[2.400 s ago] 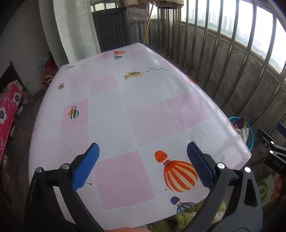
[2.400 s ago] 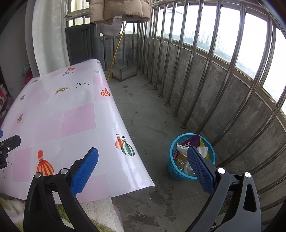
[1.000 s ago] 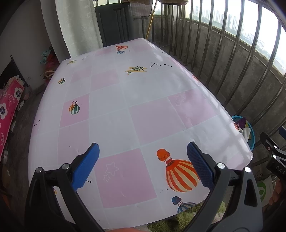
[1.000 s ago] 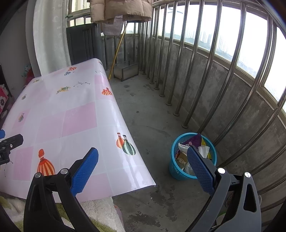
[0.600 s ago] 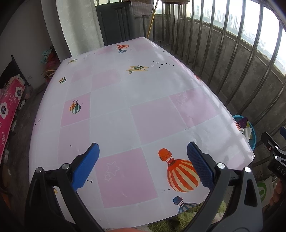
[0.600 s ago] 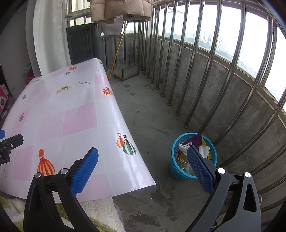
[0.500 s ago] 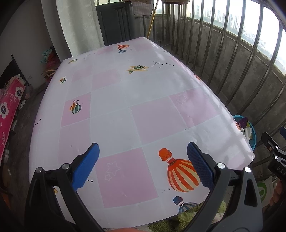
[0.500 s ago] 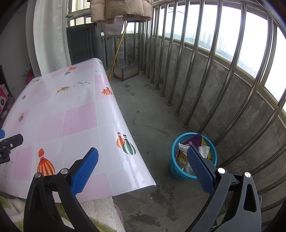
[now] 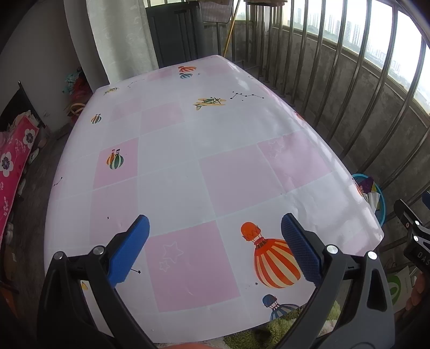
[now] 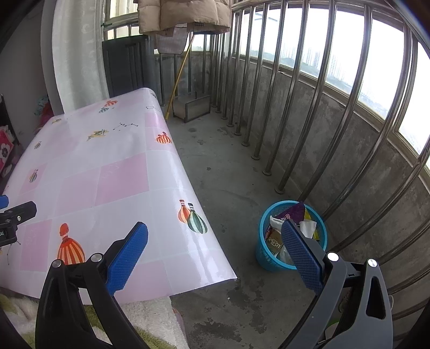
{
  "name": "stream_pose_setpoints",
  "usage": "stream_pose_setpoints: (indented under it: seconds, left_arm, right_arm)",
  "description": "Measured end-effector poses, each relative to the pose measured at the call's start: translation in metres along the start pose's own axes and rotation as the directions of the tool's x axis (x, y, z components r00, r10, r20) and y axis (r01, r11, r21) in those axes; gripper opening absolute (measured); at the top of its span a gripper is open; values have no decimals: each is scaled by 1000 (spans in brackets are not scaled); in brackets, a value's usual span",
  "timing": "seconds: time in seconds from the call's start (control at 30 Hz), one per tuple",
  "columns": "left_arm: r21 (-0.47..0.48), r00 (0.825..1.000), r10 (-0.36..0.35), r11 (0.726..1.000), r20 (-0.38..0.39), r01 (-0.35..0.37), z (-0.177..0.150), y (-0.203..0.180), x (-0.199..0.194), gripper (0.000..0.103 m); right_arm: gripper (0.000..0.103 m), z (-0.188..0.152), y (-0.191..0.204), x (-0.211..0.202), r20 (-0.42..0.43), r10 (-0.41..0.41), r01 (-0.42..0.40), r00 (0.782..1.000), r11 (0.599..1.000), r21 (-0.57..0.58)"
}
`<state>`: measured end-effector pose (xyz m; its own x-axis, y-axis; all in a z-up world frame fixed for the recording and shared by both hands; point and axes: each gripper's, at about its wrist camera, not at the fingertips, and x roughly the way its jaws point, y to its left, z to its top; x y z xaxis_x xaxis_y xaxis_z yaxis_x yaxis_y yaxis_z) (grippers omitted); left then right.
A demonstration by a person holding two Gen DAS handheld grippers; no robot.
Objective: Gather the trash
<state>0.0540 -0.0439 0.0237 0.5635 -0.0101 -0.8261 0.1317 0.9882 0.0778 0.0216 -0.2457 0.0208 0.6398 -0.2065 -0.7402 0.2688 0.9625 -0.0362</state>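
A: Closest in, what are the two tools doing?

B: The left gripper (image 9: 213,248) hangs over the near edge of the table (image 9: 172,193), its blue pads spread wide with nothing between them. The right gripper (image 10: 215,252) is just as wide apart and also empty; it sits past the table's right edge, above the concrete floor (image 10: 231,188).

A: And under them?

B: A glossy cloth of pink and white squares covers the table, printed with hot-air balloons. A red-and-white striped balloon (image 9: 276,261) lies near the left tool's right pad. A fuzzy green-and-cream towel (image 10: 150,319) pokes out from under the cloth's near edge.

A: Where is the trash?

B: In the blue mesh bin (image 10: 264,257) on the floor, right of the table's near corner and close to the steel railing bars (image 10: 293,139). A purple wrapper (image 10: 294,212), white paper and other packets stick up out of it. In the right wrist view the right pad overlaps the bin.

A: Farther back?

B: A yellow-handled broom (image 10: 180,72) leans by a metal dustpan (image 10: 192,107), and a beige padded jacket (image 10: 182,13) hangs above.
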Motion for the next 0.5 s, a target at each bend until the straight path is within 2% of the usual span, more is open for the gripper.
stream_pose_setpoints:
  seconds: [0.5]
  left_arm:
    - [1, 1000, -6, 1000, 4, 6, -1, -1, -2, 94]
  right_arm:
    - [97, 2, -1, -2, 5, 3, -3, 1000, 1000, -8]
